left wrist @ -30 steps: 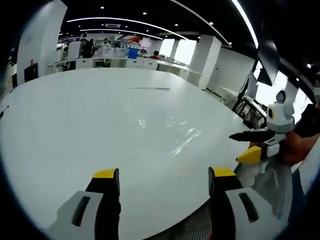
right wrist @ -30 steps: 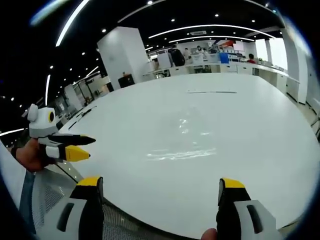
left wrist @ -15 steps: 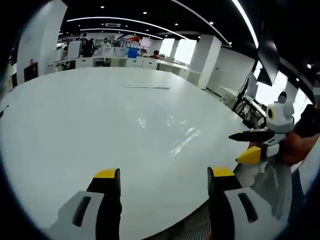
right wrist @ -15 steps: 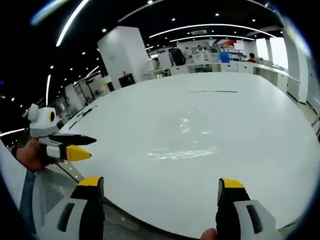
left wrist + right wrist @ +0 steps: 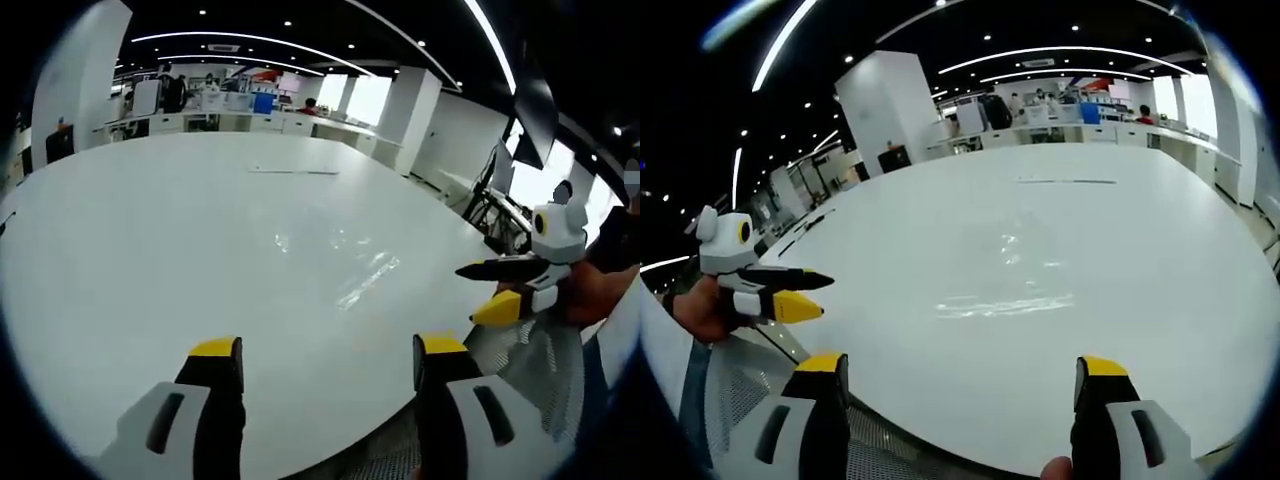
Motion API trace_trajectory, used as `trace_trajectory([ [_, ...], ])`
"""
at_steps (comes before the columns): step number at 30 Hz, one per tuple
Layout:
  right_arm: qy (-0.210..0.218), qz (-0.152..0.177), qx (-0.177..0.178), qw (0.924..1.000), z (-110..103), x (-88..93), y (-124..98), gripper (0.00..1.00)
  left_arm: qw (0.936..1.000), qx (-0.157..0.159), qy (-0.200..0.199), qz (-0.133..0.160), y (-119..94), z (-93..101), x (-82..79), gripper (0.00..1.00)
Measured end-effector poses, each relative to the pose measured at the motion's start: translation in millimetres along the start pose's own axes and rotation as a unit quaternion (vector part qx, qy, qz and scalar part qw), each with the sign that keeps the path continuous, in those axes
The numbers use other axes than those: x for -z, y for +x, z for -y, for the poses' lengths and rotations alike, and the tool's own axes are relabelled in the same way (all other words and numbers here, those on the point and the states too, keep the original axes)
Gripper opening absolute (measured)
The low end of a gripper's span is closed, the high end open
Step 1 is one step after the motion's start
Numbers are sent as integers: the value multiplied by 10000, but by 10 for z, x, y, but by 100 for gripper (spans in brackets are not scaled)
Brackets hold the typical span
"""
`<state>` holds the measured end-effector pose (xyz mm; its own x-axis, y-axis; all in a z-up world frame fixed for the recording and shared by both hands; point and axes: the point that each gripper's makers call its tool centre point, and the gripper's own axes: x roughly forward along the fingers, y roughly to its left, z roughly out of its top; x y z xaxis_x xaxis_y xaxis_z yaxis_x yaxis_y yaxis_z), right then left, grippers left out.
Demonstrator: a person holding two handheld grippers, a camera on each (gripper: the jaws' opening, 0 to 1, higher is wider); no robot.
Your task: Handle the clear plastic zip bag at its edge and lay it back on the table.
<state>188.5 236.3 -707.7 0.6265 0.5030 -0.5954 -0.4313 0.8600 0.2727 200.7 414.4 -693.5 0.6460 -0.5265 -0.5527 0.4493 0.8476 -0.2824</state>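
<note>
1. Left gripper view shows the clear zip bag (image 5: 335, 262) only as faint shiny streaks, so its edges are hard to see.
2. It lies flat on the white table (image 5: 120, 260), ahead of your jaws, with the brightest streak slanting up to the right.
3. Your left gripper (image 5: 328, 352) is spread wide, holding nothing.
4. Your right gripper (image 5: 960, 372) is spread wide too, with the bag (image 5: 1010, 285) ahead of it.
</note>
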Motion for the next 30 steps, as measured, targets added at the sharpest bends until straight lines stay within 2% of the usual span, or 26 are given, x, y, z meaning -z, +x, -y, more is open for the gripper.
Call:
trace_trajectory([
  [30, 10, 9, 22, 10000, 19, 1, 24, 93, 9999, 46, -78, -66, 21, -8, 24, 66],
])
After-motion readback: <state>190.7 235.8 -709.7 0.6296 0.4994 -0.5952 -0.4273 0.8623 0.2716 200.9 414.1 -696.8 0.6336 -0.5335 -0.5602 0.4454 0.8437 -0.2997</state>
